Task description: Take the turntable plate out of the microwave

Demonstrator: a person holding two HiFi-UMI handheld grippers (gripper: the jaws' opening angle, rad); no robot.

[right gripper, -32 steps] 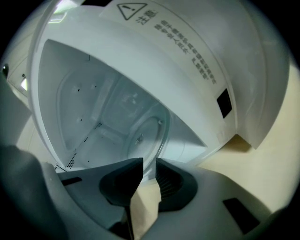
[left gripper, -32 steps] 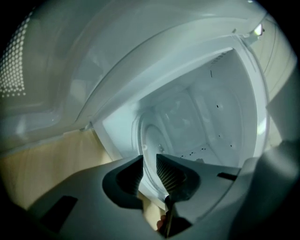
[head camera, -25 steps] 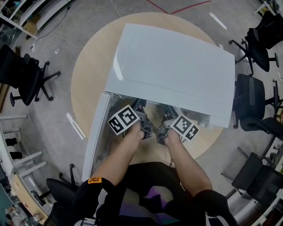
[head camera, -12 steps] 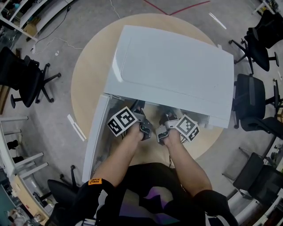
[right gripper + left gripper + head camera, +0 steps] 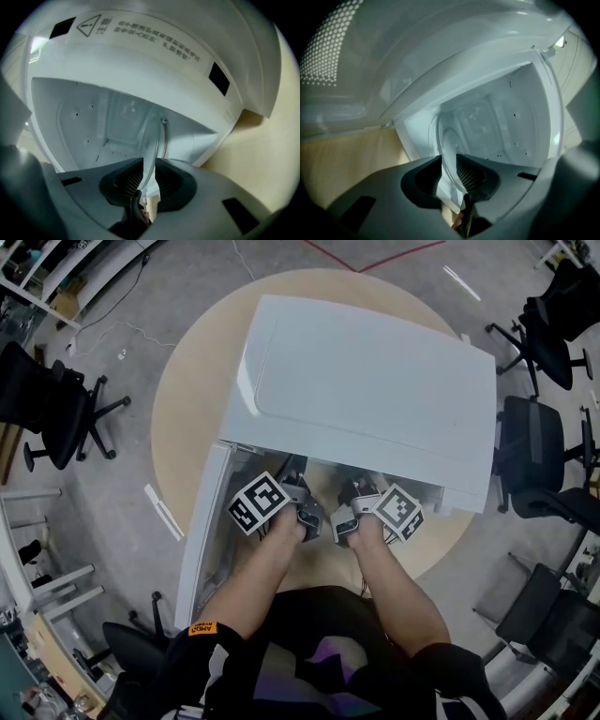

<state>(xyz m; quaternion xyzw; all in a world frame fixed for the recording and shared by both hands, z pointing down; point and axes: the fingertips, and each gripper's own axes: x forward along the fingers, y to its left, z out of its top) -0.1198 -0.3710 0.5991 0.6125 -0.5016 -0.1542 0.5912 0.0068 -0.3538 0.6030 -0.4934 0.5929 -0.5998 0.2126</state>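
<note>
1. The person's left hand (image 5: 281, 524) and right hand (image 5: 366, 532) reach forward side by side. Each carries a tool to the mouth of the white box-shaped microwave (image 5: 375, 381). In my judgement two tools are used because the load is wide, flat and breakable, and needs support at two places on its edge.

2. The left tool (image 5: 449, 169) is closed on the near rim of the clear round glass turntable plate (image 5: 445, 143). Its ribbed black pads (image 5: 468, 172) bear on the two faces of the glass and are held apart only by the rim's thickness.

3. The right tool (image 5: 148, 174) grips the same rim a little further along. The glass edge is pinched between its jaws in the same way.

4. The plate runs away from both tools into the oven. Only its near edge lies between the pads. The rest of the disc is inside the cavity, in front of the white back wall (image 5: 497, 122). It is not yet clear of the opening. Whether it is lifted off its seat cannot be told.

5. The white microwave door (image 5: 202, 540) stands swung open at the left, which leaves the opening free for both arms. A printed warning label (image 5: 140, 35) runs along the frame above the opening.

6. The microwave stands on a round pale wooden tabletop (image 5: 183, 409), whose bare edge lies just in front of the opening. That is the likely place to set the plate down.

7. Black office chairs (image 5: 47, 399) stand on the floor well apart from the work.
</note>
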